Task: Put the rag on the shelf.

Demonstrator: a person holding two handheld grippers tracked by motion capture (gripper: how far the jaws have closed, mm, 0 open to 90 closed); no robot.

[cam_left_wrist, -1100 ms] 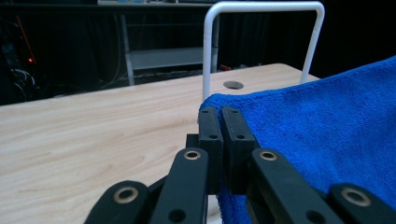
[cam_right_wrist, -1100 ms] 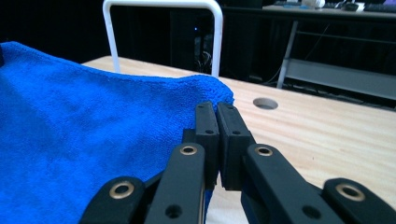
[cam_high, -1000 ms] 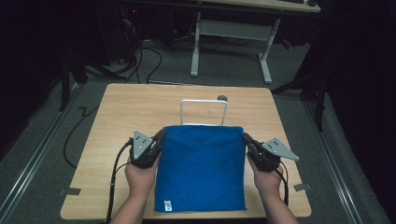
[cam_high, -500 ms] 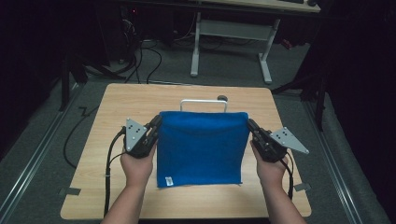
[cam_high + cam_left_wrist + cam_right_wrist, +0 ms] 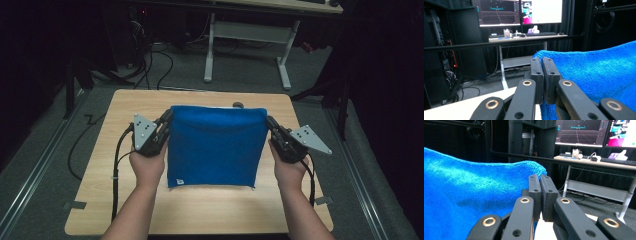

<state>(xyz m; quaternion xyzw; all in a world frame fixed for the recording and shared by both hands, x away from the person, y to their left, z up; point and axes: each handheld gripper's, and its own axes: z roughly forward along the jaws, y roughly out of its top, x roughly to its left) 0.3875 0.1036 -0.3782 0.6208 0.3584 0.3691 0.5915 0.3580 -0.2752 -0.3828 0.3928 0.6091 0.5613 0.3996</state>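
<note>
A blue towel (image 5: 215,145) hangs stretched between both grippers above the wooden table (image 5: 125,105), its lower edge near the table's front. My left gripper (image 5: 167,117) is shut on the towel's upper left corner (image 5: 541,56). On the other side, my right gripper (image 5: 268,121) is shut on the upper right corner (image 5: 537,171). The towel's top edge sags slightly between them. A small white tag (image 5: 179,181) shows at the towel's lower left corner. In the gripper views the terry cloth (image 5: 599,72) (image 5: 461,190) spreads sideways from the closed jaws.
Beyond the table's far edge stands a white-legged desk (image 5: 245,37) with cables on the floor. Monitors (image 5: 520,11) and a keyboard sit on the desk (image 5: 526,37). A small dark knob (image 5: 238,105) peeks over the towel's top edge.
Both grippers have lifted the towel's top edge up and away from me, so the towel hangs taller and now hides the white wire frame behind it.
</note>
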